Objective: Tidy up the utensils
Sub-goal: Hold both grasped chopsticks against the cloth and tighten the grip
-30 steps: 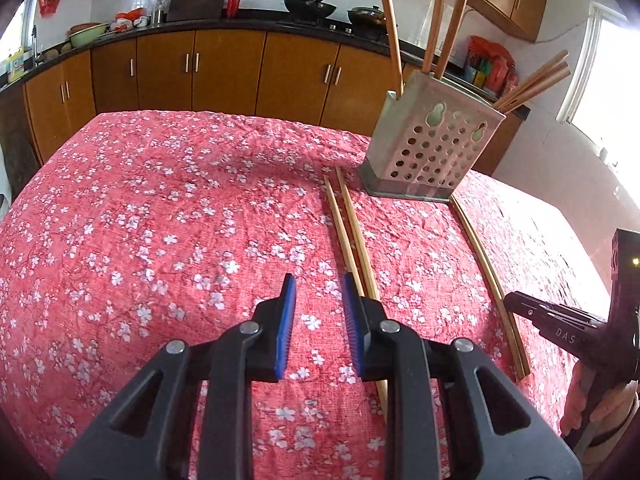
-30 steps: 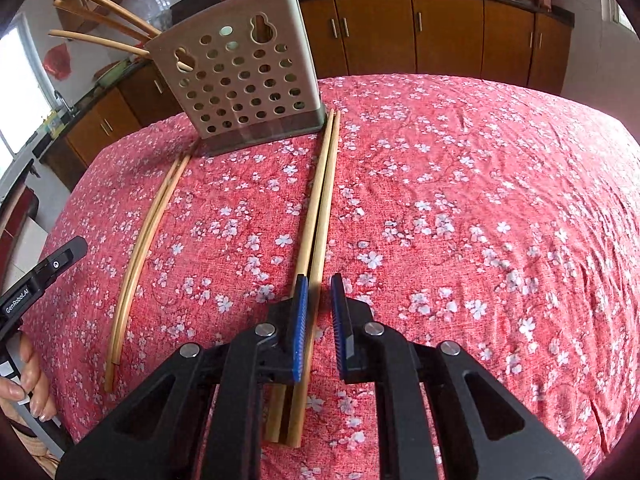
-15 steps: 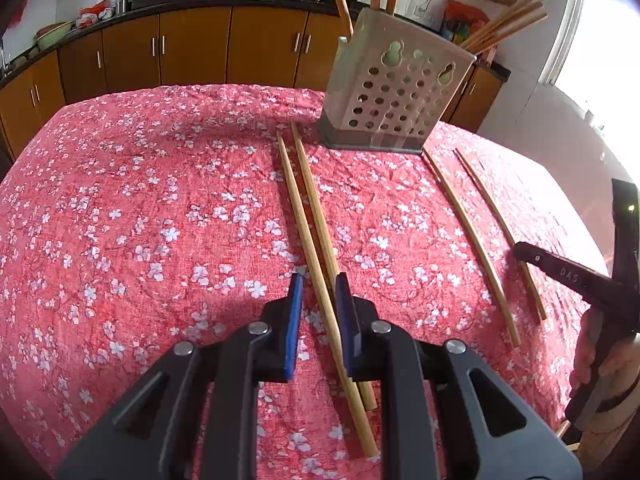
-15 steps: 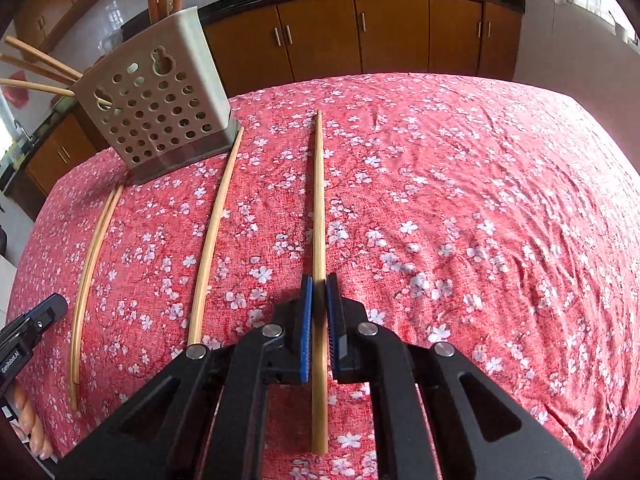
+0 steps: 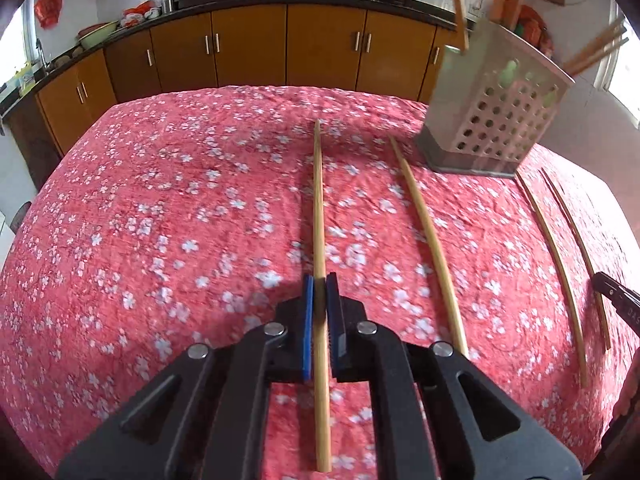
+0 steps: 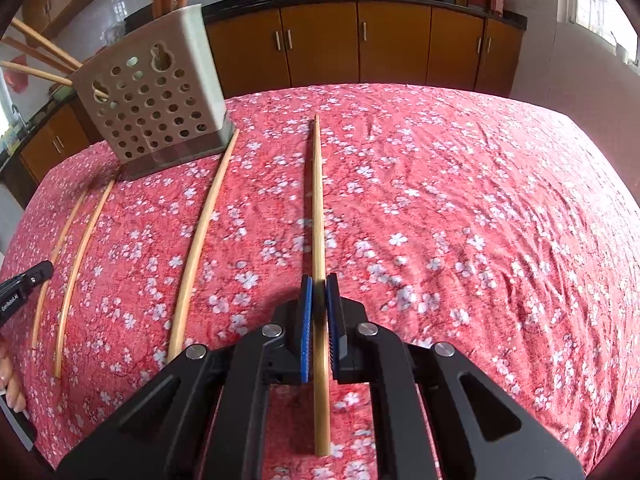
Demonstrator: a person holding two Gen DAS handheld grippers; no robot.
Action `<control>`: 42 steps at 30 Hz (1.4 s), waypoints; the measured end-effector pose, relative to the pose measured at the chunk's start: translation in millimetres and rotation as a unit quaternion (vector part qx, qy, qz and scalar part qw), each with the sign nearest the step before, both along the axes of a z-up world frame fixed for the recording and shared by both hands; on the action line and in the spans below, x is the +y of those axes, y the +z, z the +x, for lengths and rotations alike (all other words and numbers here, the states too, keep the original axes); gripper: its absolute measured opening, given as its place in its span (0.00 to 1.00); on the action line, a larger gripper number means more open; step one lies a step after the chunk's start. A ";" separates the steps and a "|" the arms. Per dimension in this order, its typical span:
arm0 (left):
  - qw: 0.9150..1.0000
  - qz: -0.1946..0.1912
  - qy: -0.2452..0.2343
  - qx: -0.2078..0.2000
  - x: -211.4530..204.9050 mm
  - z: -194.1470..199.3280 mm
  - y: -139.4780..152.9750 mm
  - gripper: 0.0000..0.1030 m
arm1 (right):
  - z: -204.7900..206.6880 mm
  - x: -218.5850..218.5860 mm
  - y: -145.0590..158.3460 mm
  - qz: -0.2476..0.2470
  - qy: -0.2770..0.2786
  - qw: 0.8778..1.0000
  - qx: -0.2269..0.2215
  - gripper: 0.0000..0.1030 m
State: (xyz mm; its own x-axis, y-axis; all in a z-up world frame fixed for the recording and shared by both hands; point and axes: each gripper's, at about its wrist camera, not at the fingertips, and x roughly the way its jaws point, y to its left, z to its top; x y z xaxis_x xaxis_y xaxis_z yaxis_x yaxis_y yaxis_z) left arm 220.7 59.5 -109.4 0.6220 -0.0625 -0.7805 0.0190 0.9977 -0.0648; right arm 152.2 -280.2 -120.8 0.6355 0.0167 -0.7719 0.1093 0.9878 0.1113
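At the bottom centre of each wrist view, a gripper clamps one chopstick near its thick lower end: the left gripper (image 5: 319,280) on one chopstick (image 5: 319,208), the right gripper (image 6: 319,280) on another (image 6: 317,208). Both look light, stiff and smooth, likely to pivot if gripped off-centre. Three more chopsticks (image 5: 428,232) lie on the red floral tablecloth (image 5: 168,216). The perforated holder (image 5: 496,128), upper right in the left view, has about six chopsticks.
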 end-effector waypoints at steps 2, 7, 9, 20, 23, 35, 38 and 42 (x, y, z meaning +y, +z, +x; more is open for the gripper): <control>1.000 -0.006 0.005 -0.003 9.1 4.0 0.5 0.09 | 2.5 -6.5 0.1 0.007 -0.006 1.000 -0.002 0.08; 1.000 -0.011 0.000 -0.010 15.0 4.4 0.0 0.10 | -1.3 -5.9 -1.3 -0.005 -0.004 1.000 -0.014 0.08; 1.000 -0.010 0.001 -0.010 15.8 4.8 0.2 0.10 | -3.5 -5.6 -0.7 -0.010 -0.004 1.000 -0.014 0.08; 1.000 -0.005 0.003 -0.010 11.1 2.3 -0.3 0.10 | -3.4 2.2 0.8 -0.026 -0.004 1.000 -0.013 0.08; 1.000 -0.004 0.003 -0.009 10.1 2.4 -0.4 0.10 | -2.6 3.2 0.5 -0.025 -0.004 1.000 -0.013 0.08; 1.000 -0.003 0.003 -0.009 10.6 2.7 -0.6 0.10 | -1.1 3.9 0.0 -0.025 -0.004 1.000 -0.013 0.08; 1.000 -0.003 0.003 -0.009 10.3 2.8 -0.5 0.10 | -1.1 3.7 0.0 -0.024 -0.004 1.000 -0.013 0.09; 1.000 -0.003 0.004 -0.009 9.2 2.8 -0.4 0.11 | -1.1 3.8 0.0 -0.024 -0.004 1.000 -0.013 0.09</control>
